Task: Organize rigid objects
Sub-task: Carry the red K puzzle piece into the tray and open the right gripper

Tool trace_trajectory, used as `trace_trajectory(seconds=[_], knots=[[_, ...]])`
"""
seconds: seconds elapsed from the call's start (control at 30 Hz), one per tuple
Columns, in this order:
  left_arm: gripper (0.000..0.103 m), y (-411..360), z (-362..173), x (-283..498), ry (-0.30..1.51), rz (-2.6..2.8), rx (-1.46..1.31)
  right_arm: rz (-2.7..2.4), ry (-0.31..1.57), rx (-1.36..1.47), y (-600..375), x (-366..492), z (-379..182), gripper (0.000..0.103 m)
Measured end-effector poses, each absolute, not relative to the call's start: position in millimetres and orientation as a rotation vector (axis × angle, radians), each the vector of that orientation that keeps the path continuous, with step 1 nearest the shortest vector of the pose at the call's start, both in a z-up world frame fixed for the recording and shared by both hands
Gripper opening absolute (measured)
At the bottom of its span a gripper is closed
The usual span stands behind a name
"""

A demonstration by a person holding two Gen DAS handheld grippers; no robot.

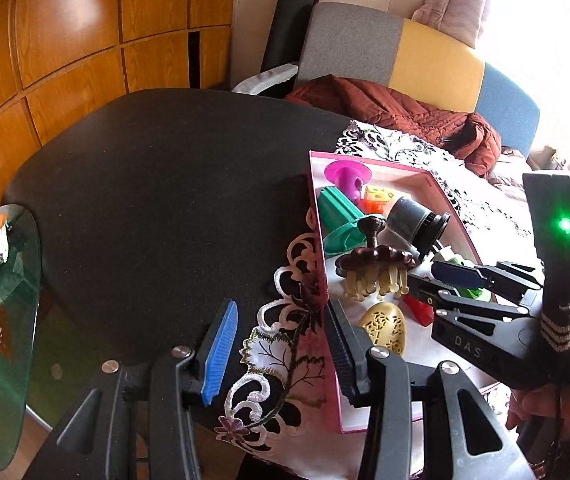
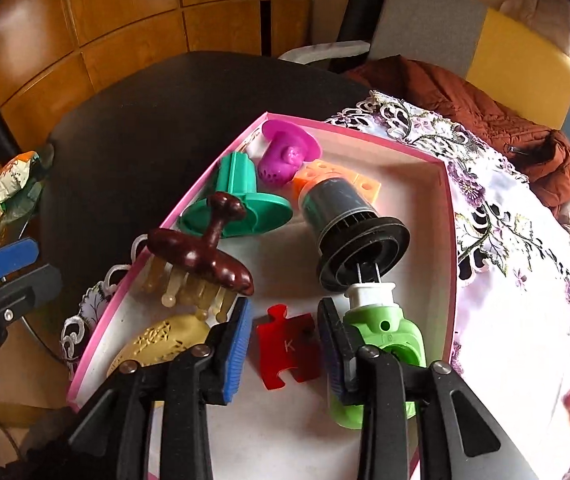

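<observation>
Left wrist view looks steeply down from just outside the pink box [image 1: 317,240], its left wall near the lens. Right wrist view looks down from close over that box [image 2: 451,240]. Both share the box's inside and the wooden wall [image 1: 65,40] beyond it.

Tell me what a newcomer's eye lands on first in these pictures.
First, the pink-rimmed box on the lace cloth, crowded with bright plastic: a magenta funnel at its far corner, a teal flanged piece beside it, a black cylinder in the middle. Nearer, a dark brown massager with pale prongs leans by the left wall. The right tongs hang open over a red puzzle piece marked K, not gripping it.
</observation>
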State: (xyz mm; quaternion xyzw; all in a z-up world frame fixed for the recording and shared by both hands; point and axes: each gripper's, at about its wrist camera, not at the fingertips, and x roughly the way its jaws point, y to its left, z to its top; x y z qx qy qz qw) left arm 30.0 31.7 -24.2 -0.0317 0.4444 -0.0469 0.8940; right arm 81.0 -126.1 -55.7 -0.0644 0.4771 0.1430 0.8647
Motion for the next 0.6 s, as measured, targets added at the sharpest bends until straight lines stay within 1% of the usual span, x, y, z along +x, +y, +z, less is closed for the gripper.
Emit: trace_trajectory(seconds=[0.03,0.2,0.27,0.4,0.5,0.6], knots=[[0.045,32,-24,30,0.922,-0.098,-0.067,0.298,0.997,-0.135,-126,78,-55,0.042],[0.045,30,-23,30,0.920,-0.101,-0.061,0.294,0.984,-0.114,-129,72,-52,0.043],[0.045,28,-23,29,0.921,-0.101,-0.058,0.292,0.972,-0.110,-131,69,-50,0.045],[0.045,26,-22,28,0.920,-0.101,-0.053,0.278,0.944,-0.112,-133,63,-44,0.052],[0.045,24,-22,27,0.917,-0.102,-0.047,0.261,0.929,-0.103,-137,60,-41,0.053],[0.045,22,-21,27,0.917,-0.105,-0.039,0.246,0.914,-0.081,-143,55,-37,0.056]])
